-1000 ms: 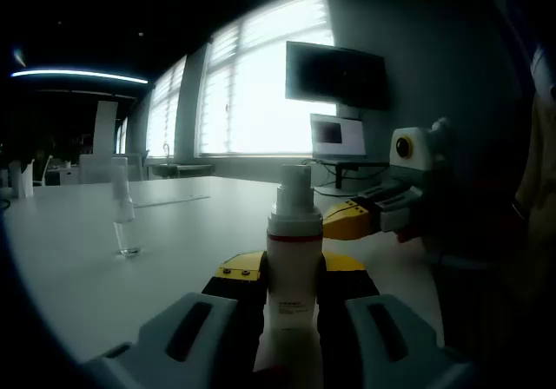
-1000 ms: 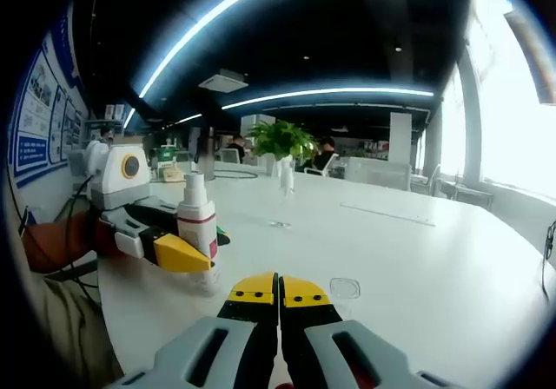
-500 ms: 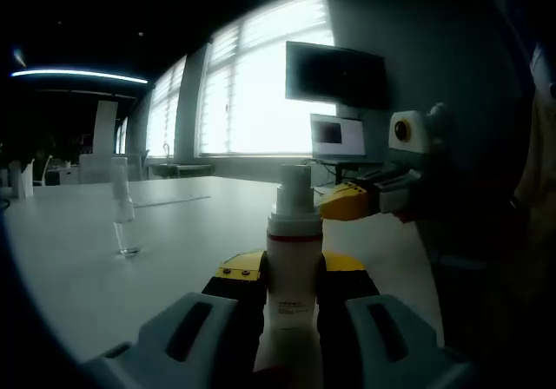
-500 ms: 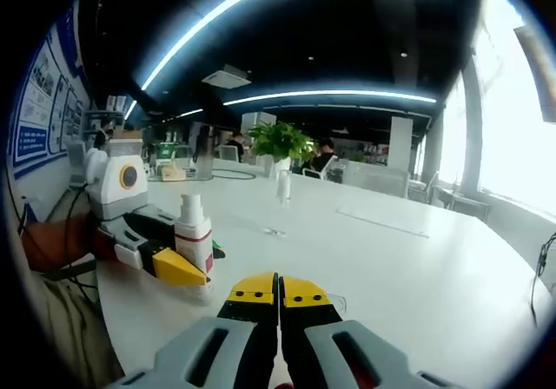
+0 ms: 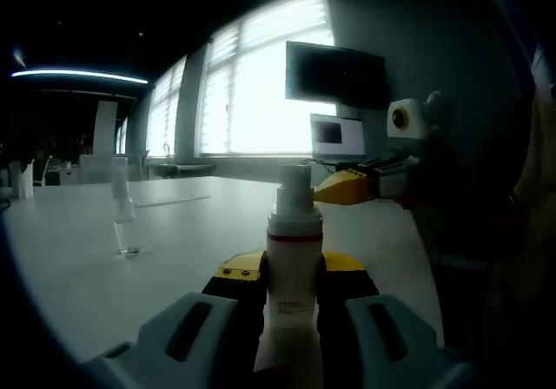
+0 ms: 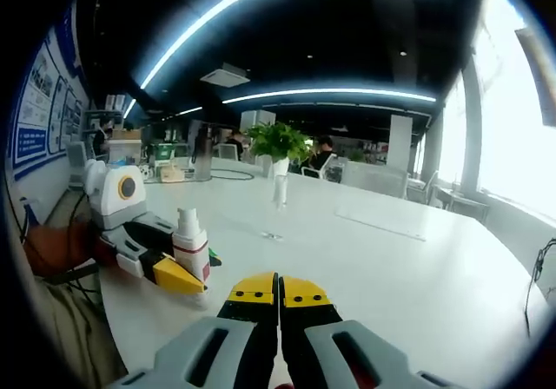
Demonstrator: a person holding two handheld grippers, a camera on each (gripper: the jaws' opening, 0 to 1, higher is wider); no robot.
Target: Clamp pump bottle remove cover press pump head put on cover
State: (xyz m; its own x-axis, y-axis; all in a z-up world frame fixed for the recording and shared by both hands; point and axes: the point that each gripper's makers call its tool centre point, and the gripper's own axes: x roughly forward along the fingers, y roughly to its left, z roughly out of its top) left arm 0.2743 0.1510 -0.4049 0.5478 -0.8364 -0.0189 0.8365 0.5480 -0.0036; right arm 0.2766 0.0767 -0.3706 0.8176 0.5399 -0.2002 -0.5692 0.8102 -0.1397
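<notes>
In the left gripper view, the left gripper [image 5: 293, 283] has its grey jaws with yellow tips clamped on either side of a white plastic pump bottle with a dark red band below its neck [image 5: 293, 272]. The bottle stands upright on the white table [image 5: 78, 267], and its bare pump head rises above the jaw tips. Just beyond the pump head and to its right, the right gripper [image 5: 343, 187] comes in from the side, its yellow tips level with the top of the pump and close to it; whether they touch it cannot be told. On the table to the left, well apart from the bottle, stands a clear plastic cover [image 5: 123, 217], tall and narrow. Farther back are a laptop with its screen lit [image 5: 337, 137], a dark wall monitor [image 5: 337, 75] above it, and bright windows with blinds [image 5: 256, 85].

In the right gripper view, the right gripper [image 6: 279, 295] has its yellow-tipped jaws pressed together with nothing between them. To the left, the left gripper [image 6: 174, 271] grips the same pump bottle [image 6: 190, 243], upright on the table [image 6: 417, 276]. Farther out the clear cover [image 6: 278, 202] stands on the tabletop. Beyond it are a green potted plant [image 6: 279, 141] and seated people in the background.
</notes>
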